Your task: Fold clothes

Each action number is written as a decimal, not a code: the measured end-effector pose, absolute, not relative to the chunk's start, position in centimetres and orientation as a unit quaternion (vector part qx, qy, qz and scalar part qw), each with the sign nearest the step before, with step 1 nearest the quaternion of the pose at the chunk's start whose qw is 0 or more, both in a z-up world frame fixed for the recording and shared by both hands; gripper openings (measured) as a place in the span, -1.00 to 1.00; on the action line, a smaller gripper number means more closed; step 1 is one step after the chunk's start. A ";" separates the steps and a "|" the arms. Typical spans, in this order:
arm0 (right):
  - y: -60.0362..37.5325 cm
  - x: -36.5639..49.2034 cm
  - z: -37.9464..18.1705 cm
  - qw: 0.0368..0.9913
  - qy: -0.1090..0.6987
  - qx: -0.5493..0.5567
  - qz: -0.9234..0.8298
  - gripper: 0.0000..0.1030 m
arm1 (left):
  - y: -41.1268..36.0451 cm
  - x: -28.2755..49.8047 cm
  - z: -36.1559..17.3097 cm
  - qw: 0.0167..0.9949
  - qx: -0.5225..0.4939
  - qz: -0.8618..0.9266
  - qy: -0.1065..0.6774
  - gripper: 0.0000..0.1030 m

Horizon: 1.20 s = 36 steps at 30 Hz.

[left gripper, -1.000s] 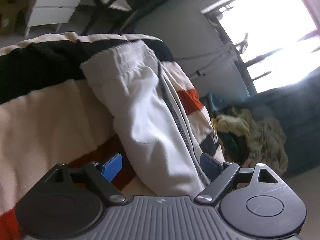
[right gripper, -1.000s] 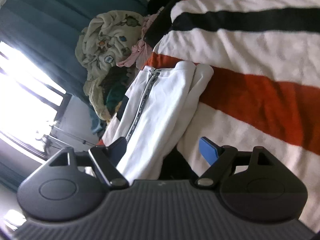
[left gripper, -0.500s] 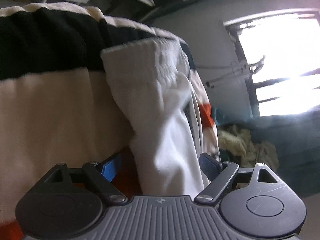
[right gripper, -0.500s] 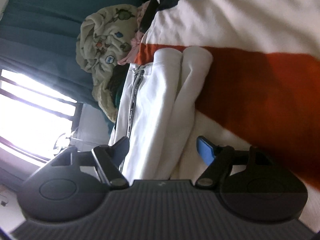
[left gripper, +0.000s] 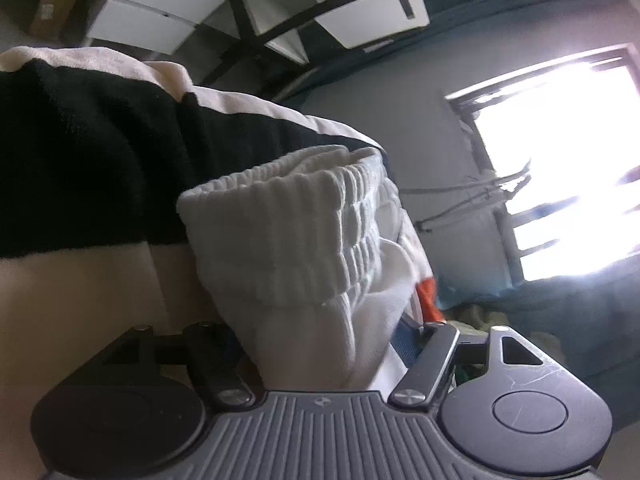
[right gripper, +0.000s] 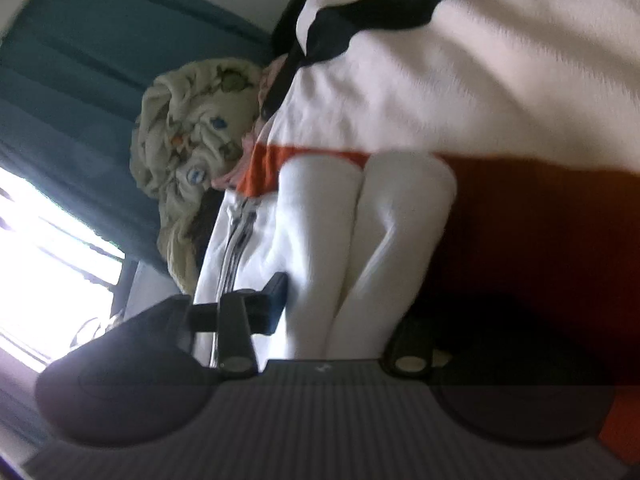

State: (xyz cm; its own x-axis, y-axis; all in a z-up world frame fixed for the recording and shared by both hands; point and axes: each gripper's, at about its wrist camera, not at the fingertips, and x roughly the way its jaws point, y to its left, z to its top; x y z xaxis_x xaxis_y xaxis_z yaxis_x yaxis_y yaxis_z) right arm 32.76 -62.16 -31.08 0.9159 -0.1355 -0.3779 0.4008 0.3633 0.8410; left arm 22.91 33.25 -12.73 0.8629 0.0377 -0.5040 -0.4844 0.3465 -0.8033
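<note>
A white zip jacket [left gripper: 304,240] lies folded lengthwise on a striped blanket [left gripper: 80,168]. In the left wrist view its ribbed hem [left gripper: 280,216] fills the middle. My left gripper [left gripper: 316,340] is closing on the cloth just below the hem, and both blue pads touch the fabric. In the right wrist view the other end of the jacket [right gripper: 360,220] shows two rounded folds and the zip [right gripper: 236,240]. My right gripper [right gripper: 340,312] is closing on those folds. Its left fingertip [right gripper: 276,296] presses the cloth, and its right one is hidden in shadow behind it.
The blanket [right gripper: 480,80] has cream, black and orange stripes. A pile of patterned laundry [right gripper: 192,140] sits beyond the jacket, against a teal curtain [right gripper: 80,80]. A bright window [left gripper: 568,160] and white shelves [left gripper: 160,12] stand beyond the bed.
Both grippers came down and forward onto the jacket's two ends. Their jaws narrowed from wide apart to touching the white cloth, which now fills each gap.
</note>
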 end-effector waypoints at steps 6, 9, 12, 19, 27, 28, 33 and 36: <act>-62.0 31.7 -29.8 0.818 0.106 0.536 -0.179 -0.82 | 33.8 22.5 -12.3 0.800 -0.549 0.169 0.174 -0.66; -61.4 30.1 -27.6 0.819 0.092 0.537 -0.179 -0.84 | 34.0 21.4 -11.2 0.803 -0.551 0.168 0.154 -0.70; -60.7 28.2 -24.5 0.843 0.086 0.503 -0.172 -0.84 | 33.4 20.1 -9.4 0.822 -0.530 0.163 0.129 -0.72; -60.2 21.7 -21.5 0.829 0.090 0.521 -0.181 -0.84 | 35.0 13.3 -6.9 0.809 -0.569 0.138 0.057 -0.72; -60.1 14.2 -23.9 0.732 0.142 0.615 -0.255 -0.84 | 37.0 6.8 -8.4 0.778 -0.578 0.210 0.126 -0.68; -60.0 13.8 -24.4 0.719 0.153 0.623 -0.267 -0.83 | 37.2 6.7 -8.7 0.774 -0.576 0.220 0.144 -0.67; -59.5 12.7 -25.1 0.699 0.185 0.626 -0.294 -0.80 | 37.3 6.5 -7.6 0.791 -0.530 0.234 0.199 -0.17; -58.9 13.3 -23.6 0.737 0.189 0.579 -0.293 -0.82 | 36.0 6.8 -5.7 0.806 -0.490 0.230 0.241 0.34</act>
State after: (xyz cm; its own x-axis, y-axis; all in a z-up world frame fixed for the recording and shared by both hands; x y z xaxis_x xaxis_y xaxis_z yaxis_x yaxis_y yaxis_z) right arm 13.32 -58.95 -23.60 0.7564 -0.2124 -0.6186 0.6513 0.1577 0.7422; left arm 6.84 36.04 -5.74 0.7780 0.1344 -0.6137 -0.6066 0.4146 -0.6783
